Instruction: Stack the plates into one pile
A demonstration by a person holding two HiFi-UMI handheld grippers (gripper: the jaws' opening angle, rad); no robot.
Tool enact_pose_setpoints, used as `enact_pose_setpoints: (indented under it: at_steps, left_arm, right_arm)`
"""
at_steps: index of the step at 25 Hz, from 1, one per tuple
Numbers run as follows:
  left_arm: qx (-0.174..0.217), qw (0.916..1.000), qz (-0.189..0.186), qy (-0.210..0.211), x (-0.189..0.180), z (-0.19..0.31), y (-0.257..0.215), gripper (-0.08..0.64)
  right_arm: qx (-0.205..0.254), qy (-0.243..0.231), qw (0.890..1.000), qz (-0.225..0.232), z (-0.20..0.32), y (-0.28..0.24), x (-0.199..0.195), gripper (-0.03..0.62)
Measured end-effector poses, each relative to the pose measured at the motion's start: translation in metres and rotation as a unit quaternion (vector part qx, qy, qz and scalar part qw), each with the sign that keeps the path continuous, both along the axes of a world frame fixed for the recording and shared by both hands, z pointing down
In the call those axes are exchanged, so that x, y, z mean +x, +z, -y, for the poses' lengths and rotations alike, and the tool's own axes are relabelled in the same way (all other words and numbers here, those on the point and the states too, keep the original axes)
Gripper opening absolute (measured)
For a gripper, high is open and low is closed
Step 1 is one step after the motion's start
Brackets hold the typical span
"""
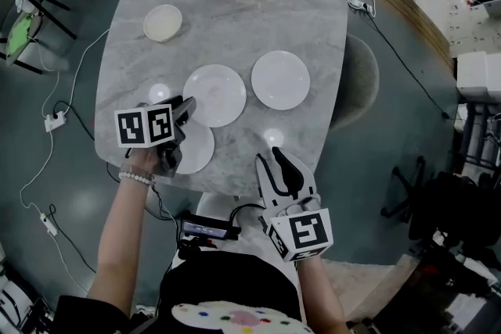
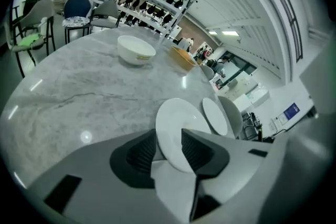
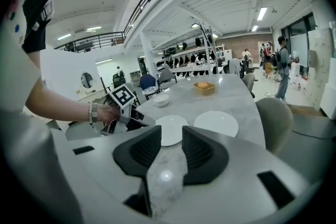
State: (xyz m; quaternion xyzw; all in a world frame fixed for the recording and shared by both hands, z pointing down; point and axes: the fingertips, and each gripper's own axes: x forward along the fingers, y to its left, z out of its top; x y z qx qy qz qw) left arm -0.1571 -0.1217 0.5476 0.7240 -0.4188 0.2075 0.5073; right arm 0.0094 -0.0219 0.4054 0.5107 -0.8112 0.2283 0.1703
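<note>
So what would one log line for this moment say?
left gripper: open, over nearest plate | right gripper: open, empty | middle plate, third plate: lying apart | pile: none yet

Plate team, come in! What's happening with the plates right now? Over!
Left gripper open, low over nearest plate. Right gripper open, empty. Middle plate and right plate side by side, not yet stacked. Nothing blocking.

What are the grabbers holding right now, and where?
Nothing. The left gripper is over the nearest plate with jaws open, not pinching it; the right gripper is open too, only table between its jaws.
</note>
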Motion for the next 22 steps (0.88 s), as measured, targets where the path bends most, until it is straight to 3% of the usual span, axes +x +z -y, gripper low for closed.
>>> enact_pose_setpoints:
  at_steps: [5,11,16,22]
  left_arm:
    - [-0.013,0.9996,0.021,0.009,-0.003,-0.001,0.007,0.152]
    - [-0.024,0.9995,0.022,0.003,-0.001,-0.001,0.012,0.152]
    - [-0.026,0.999,0.035,0.013,-0.002,-0.001,0.013,0.104]
    - [-0.033,0.9991,0.026,0.006,-0.002,-0.001,0.012,0.092]
  right_arm:
    - [0.0,0.003,1.0,0.0,0.001,0.0,0.003,0.11]
    - [-0.004,0.004,1.0,0.001,0.002,0.004,0.007,0.11]
    - [-0.009,0.005,1.0,0.003,0.002,0.007,0.008,0.11]
    - [-0.016,0.002,1.0,0.005,0.003,0.013,0.01,0.11]
